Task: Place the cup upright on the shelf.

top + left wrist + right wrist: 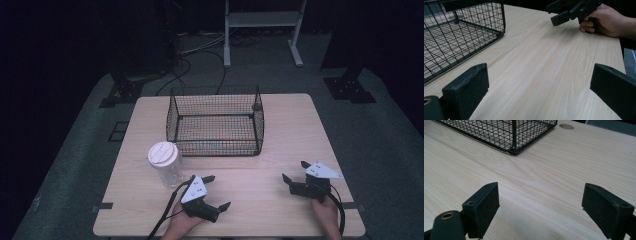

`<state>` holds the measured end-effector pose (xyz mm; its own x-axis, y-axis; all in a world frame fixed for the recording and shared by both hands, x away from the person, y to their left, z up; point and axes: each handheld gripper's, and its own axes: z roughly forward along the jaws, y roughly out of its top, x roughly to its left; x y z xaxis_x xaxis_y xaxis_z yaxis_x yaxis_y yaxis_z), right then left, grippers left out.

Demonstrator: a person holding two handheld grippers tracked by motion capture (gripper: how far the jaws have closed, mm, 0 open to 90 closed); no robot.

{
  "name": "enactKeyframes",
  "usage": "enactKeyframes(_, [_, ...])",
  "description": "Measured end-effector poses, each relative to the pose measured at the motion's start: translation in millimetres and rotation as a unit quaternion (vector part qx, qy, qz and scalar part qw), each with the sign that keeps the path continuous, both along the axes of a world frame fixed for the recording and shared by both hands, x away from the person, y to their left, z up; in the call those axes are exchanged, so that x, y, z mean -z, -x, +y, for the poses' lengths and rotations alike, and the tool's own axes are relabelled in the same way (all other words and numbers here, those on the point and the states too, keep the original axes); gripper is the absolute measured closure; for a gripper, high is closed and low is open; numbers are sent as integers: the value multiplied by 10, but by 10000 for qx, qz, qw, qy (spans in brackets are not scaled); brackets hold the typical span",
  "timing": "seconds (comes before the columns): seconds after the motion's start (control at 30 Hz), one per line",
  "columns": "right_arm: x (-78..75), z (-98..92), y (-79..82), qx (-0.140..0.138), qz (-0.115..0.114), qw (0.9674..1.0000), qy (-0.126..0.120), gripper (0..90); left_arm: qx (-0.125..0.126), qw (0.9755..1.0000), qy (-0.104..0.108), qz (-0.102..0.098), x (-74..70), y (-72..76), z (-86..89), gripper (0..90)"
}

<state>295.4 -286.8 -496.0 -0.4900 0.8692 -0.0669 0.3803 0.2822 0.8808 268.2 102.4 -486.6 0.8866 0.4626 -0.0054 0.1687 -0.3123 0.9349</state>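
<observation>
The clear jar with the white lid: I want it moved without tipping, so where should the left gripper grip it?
Grip the clear jar across its round body below the white lid, approaching level from the person's side, where the open left gripper sits. It stands upright, probably too wide from above.

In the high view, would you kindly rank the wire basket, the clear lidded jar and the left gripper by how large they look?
1. Wire basket, clearly the largest.
2 and 3. The clear lidded jar and the left gripper look about alike in extent, so I would not rank them; the gripper also sits nearer the camera.
</observation>
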Motion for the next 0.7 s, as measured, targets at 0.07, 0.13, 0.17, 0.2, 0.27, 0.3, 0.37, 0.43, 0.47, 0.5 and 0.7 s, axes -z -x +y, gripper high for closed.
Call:
enactKeyframes(0.07, [0, 2, 3, -9, -2, 10000, 8, 135, 2, 10000, 16, -27, -6, 1, 2, 10])
enactKeyframes(0.13, [1, 4, 4, -22, -9, 10000, 21, 135, 30, 10000, 58, -47, -30, 12, 11, 11])
enactKeyframes(0.17, [1, 4, 4, -22, -9, 10000, 21, 135, 30, 10000, 58, -47, -30, 12, 11, 11])
enactKeyframes(0.2, [1, 7, 6, -22, -12, 10000, 33, 135, 48, 10000, 46, -71, -45, 17, 18, 10])
enactKeyframes(0.27, [1, 11, 8, -35, -18, 10000, 41, 135, 114, 9998, 89, -131, -80, 36, 27, 10])
enactKeyframes(0.3, [1, 12, 9, -46, -22, 10000, 52, 135, 145, 9997, 104, -154, -96, 42, 29, 11])
enactKeyframes(0.37, [1, 16, 10, -46, -27, 10000, 68, 135, 255, 9995, 82, -173, -156, 67, 44, 11])
enactKeyframes(0.43, [2, 17, 10, -47, -27, 10000, 71, 135, 265, 9994, 21, -231, -195, 85, 52, 11])
enactKeyframes(0.47, [2, 18, 9, -36, -20, 10000, 71, 135, 240, 9993, 15, -279, -232, 99, 54, 11])
enactKeyframes(0.5, [2, 18, 9, -32, -17, 10000, 70, 135, 310, 9992, 56, -251, -318, 115, 66, 11])
enactKeyframes(0.7, [2, 22, 8, -16, -6, 10000, 78, 135, 426, 9980, -63, -455, -499, 198, 118, 11])
